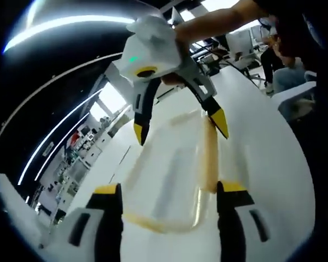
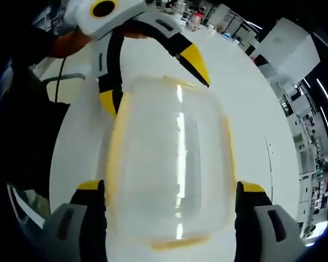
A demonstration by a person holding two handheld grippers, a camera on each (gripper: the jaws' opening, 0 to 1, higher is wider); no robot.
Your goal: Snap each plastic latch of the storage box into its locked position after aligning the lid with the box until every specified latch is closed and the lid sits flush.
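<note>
We see one clear storage box (image 2: 172, 164) with a yellow-edged lid (image 1: 172, 180) on the white table (image 1: 273, 158), lying between and ahead of both tools. Left gripper (image 1: 169, 191): jaws apart, straddling the near end, holding nothing. Right gripper (image 2: 172, 188): jaws apart, likewise empty, facing it from the opposite end. We judge the lid needs squaring first; then press each latch inward, bracing the far side. Latch count: cannot tell, blurred. Grippers: two.
</note>
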